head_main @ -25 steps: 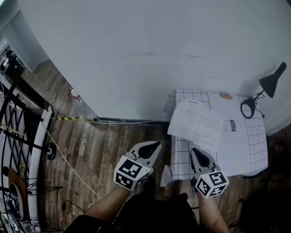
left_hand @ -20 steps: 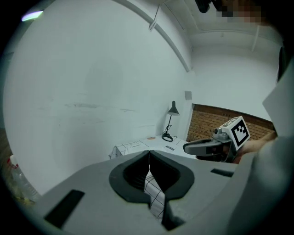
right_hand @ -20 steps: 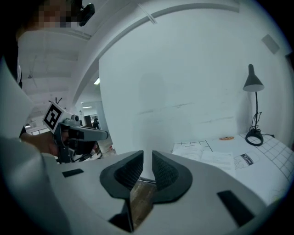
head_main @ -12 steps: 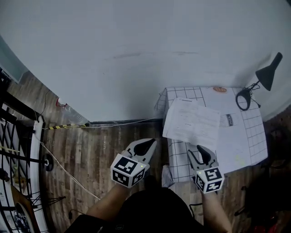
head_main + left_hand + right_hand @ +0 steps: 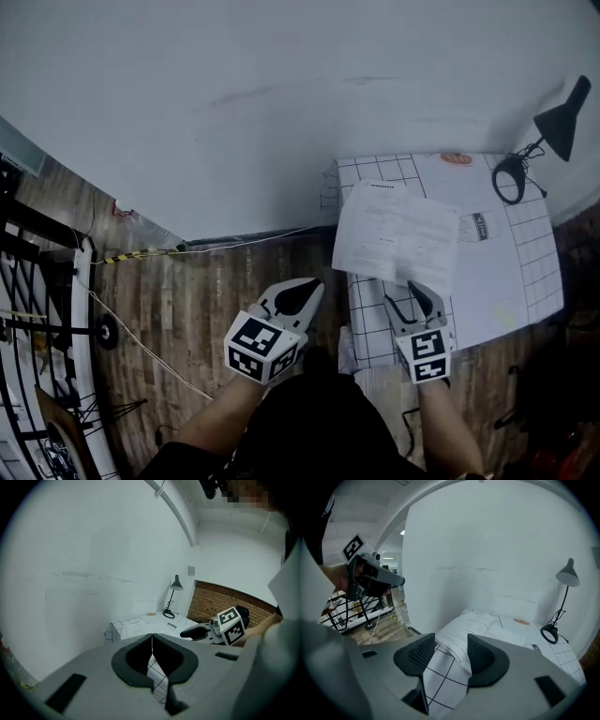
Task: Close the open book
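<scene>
The open book (image 5: 398,234) lies with its white printed pages up on the table with a grid cloth (image 5: 534,281), near the left edge. It also shows in the right gripper view (image 5: 466,632) and, far off, in the left gripper view (image 5: 140,627). My right gripper (image 5: 412,298) hovers over the table's near part, just short of the book's near edge. Its jaws have just been opening and stand open (image 5: 447,656), with nothing pressed between the pads. My left gripper (image 5: 298,298) hangs over the wooden floor left of the table, jaws shut and empty (image 5: 151,635).
A black desk lamp (image 5: 561,127) stands at the table's far right corner. An orange disc (image 5: 456,158) and a small label (image 5: 476,228) lie beyond the book. A white wall runs behind the table. A black metal rack (image 5: 28,281) and a cable (image 5: 141,347) are on the floor at left.
The right gripper's jaws went from shut to wide open. Both grippers have come down, and the right one has closed in on the book's near edge.
</scene>
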`<state>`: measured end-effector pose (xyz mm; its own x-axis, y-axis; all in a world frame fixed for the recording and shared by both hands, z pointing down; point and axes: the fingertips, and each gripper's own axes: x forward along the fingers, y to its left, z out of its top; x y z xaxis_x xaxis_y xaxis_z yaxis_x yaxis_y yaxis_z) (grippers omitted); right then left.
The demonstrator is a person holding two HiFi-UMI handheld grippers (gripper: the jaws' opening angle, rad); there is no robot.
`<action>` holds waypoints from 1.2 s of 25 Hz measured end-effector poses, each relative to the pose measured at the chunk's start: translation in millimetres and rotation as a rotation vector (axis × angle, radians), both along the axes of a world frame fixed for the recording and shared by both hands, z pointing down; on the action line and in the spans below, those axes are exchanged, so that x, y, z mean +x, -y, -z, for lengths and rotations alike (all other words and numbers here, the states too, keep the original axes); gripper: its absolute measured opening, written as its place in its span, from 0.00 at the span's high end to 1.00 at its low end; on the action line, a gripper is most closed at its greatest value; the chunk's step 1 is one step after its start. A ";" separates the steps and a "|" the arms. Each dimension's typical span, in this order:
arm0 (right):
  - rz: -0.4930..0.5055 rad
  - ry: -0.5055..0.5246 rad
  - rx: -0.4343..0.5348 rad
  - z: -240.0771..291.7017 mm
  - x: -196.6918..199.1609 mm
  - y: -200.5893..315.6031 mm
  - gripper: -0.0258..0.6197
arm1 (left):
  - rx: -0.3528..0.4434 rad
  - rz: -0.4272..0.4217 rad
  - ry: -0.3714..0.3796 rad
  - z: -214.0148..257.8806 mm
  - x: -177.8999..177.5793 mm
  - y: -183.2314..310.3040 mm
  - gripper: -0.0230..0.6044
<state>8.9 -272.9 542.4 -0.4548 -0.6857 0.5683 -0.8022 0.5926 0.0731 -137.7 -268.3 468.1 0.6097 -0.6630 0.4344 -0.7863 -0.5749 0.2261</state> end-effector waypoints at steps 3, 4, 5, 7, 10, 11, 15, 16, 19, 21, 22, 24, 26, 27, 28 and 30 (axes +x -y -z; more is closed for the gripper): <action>0.001 -0.064 -0.003 -16.6 -2.9 3.4 0.63 | -0.005 -0.015 -0.013 -9.7 -1.6 2.0 0.95; 0.001 -0.089 0.000 -22.3 -4.3 4.5 0.63 | -0.011 -0.024 -0.012 -15.6 -2.7 2.9 0.95; 0.000 -0.113 0.005 -28.6 -6.0 6.6 0.63 | -0.016 -0.033 -0.008 -21.8 -4.2 4.9 0.95; -0.002 -0.146 0.005 -44.0 -10.5 12.5 0.63 | -0.022 -0.047 -0.002 -32.6 -8.0 10.0 0.95; 0.000 -0.187 -0.001 -67.4 -16.5 17.5 0.63 | -0.034 -0.060 -0.009 -46.6 -13.2 11.1 0.95; 0.003 -0.209 0.005 -73.6 -17.4 19.1 0.63 | -0.041 -0.065 -0.010 -52.6 -14.5 10.9 0.95; -0.008 -0.272 0.025 -94.4 -13.8 29.8 0.62 | -0.058 -0.074 -0.016 -74.0 -17.7 14.9 0.95; -0.012 -0.280 0.026 -99.0 -12.4 31.3 0.62 | -0.063 -0.074 -0.022 -78.4 -17.6 14.9 0.95; -0.004 -0.306 0.034 -109.3 -12.2 35.1 0.61 | -0.084 -0.077 -0.036 -91.2 -15.5 14.2 0.95; 0.002 -0.324 0.046 -113.2 -13.2 37.8 0.60 | -0.092 -0.084 -0.037 -96.3 -13.1 13.8 0.95; 0.003 -0.331 0.051 -114.7 -13.4 39.3 0.60 | -0.093 -0.087 -0.037 -97.7 -11.9 13.6 0.95; 0.005 -0.343 0.056 -117.5 -12.9 42.3 0.60 | -0.096 -0.092 -0.036 -99.6 -9.3 13.6 0.95; 0.009 -0.362 0.063 -118.4 -12.0 45.4 0.60 | -0.101 -0.095 -0.037 -101.2 -7.1 13.2 0.95; 0.014 -0.377 0.071 -118.2 -11.8 46.9 0.60 | -0.103 -0.096 -0.037 -102.0 -6.5 12.8 0.95; 0.021 -0.396 0.082 -117.8 -11.8 48.4 0.60 | -0.105 -0.095 -0.037 -103.0 -6.4 12.3 0.95; 0.040 -0.441 0.108 -117.9 -12.5 50.6 0.60 | -0.109 -0.094 -0.035 -105.2 -6.7 11.0 0.95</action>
